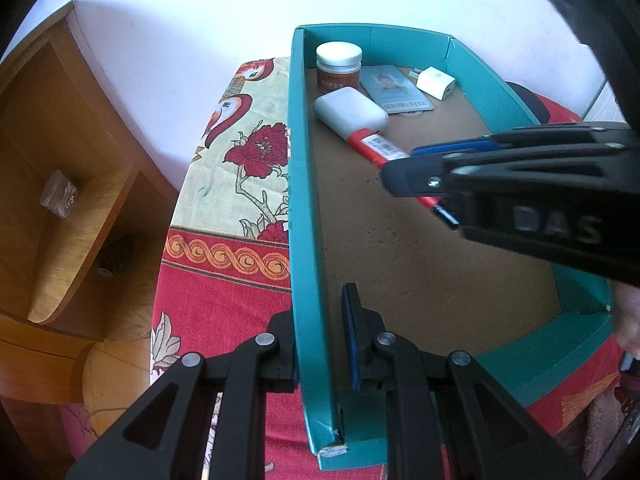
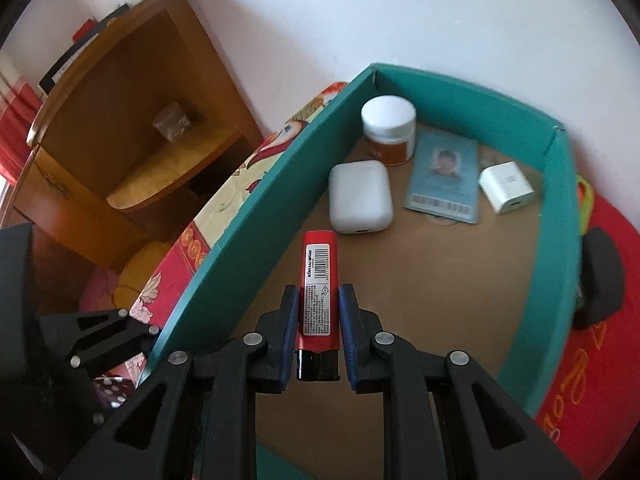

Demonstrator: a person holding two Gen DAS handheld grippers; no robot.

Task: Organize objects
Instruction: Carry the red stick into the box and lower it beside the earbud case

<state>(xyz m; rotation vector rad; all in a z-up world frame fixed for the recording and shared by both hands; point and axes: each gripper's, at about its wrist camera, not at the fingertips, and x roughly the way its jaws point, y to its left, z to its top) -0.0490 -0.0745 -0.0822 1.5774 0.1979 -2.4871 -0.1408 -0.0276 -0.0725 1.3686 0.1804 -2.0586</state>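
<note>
A teal box [image 1: 298, 184] [image 2: 256, 236] with a brown floor sits on a floral cloth. Inside at its far end are a white-lidded jar [image 1: 339, 65] [image 2: 389, 128], a white earbud case [image 1: 350, 111] [image 2: 360, 196], an ID card [image 1: 396, 87] [image 2: 444, 176] and a white charger [image 1: 436, 82] [image 2: 506, 186]. My right gripper [image 2: 319, 292] [image 1: 404, 172] is shut on a red lighter [image 2: 319, 288] [image 1: 374, 145], held over the box floor just short of the earbud case. My left gripper [image 1: 320, 332] straddles the box's left wall, one finger on each side, clamped on it.
A wooden bedside cabinet [image 1: 60, 168] [image 2: 132, 128] stands left of the table, with a small clear packet [image 1: 59, 193] on its shelf. A dark object [image 2: 602, 280] lies on the red cloth right of the box. A white wall is behind.
</note>
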